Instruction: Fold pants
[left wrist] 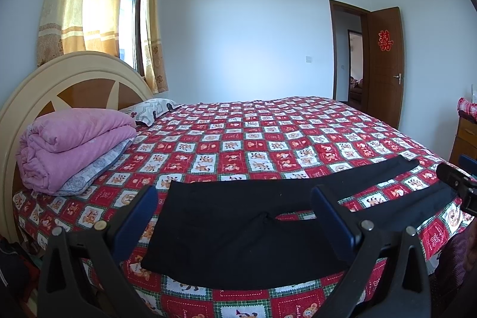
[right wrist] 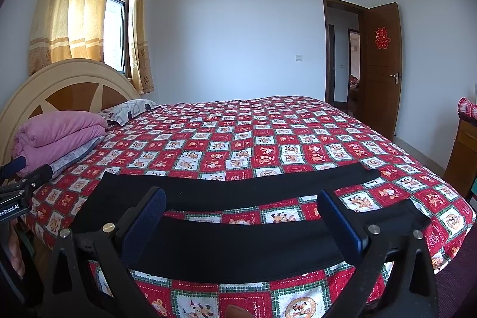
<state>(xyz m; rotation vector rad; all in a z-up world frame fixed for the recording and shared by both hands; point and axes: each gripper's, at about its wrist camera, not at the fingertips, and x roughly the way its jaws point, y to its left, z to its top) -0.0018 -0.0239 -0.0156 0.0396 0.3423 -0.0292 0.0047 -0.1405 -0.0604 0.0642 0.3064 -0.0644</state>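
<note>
Black pants (left wrist: 238, 231) lie flat on the red patterned bedspread (left wrist: 238, 145) near the bed's front edge, waist to the left, two legs spread to the right. My left gripper (left wrist: 235, 213) is open and empty, held above the waist and crotch part. My right gripper (right wrist: 241, 216) is open and empty, held above the near leg (right wrist: 238, 246); the far leg (right wrist: 238, 189) lies behind it. The right gripper's body shows at the right edge of the left wrist view (left wrist: 459, 187), and the left gripper's body at the left edge of the right wrist view (right wrist: 21, 178).
A folded pink quilt (left wrist: 74, 145) and a pillow (left wrist: 149, 109) lie at the cream headboard (left wrist: 59, 79) on the left. An open brown door (left wrist: 384, 64) stands at the back right. A wooden cabinet (left wrist: 465, 139) stands by the bed's right side.
</note>
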